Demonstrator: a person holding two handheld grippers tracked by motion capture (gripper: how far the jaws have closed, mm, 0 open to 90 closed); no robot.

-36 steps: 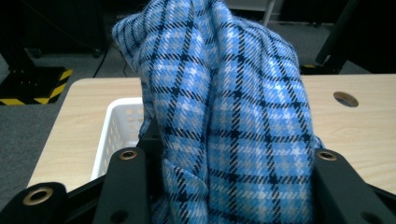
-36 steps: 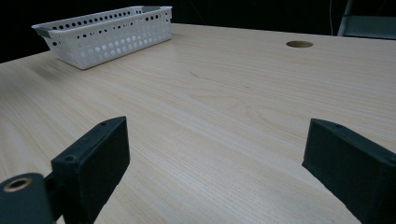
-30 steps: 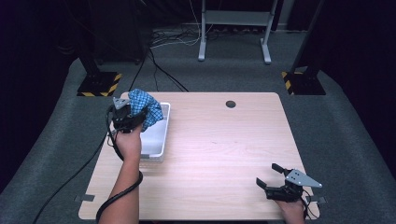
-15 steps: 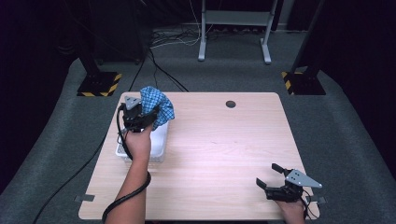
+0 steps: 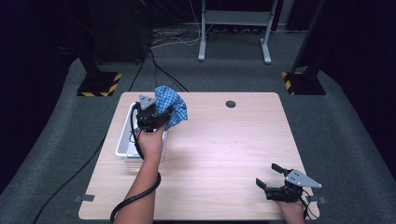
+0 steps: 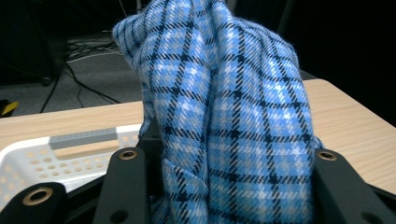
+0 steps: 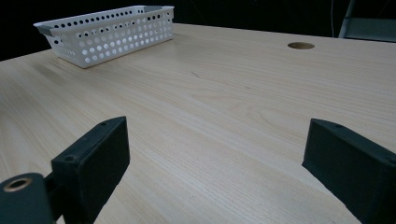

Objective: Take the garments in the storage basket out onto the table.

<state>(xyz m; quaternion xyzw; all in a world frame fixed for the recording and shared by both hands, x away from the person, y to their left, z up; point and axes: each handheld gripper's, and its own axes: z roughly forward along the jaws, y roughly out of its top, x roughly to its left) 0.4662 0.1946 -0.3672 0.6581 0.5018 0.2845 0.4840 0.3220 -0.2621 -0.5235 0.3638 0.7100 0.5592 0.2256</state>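
Note:
A blue plaid cloth hangs bunched in the air over the far right corner of the white perforated basket. My left gripper is shut on the cloth. In the left gripper view the cloth rises between the two black jaws, with the basket low at the left. My right gripper rests open near the table's front right corner with nothing between its fingers. In the right gripper view the gripper faces bare wood, and the basket stands far off at the upper left.
The light wooden table has a round cable hole near its far edge. A black cable trails from the left gripper along the forearm. Yellow-black striped stand feet and a metal frame stand on the floor beyond.
My left gripper has carried the cloth to the right, from over the basket's left side to its right rim. The right gripper has stayed in place.

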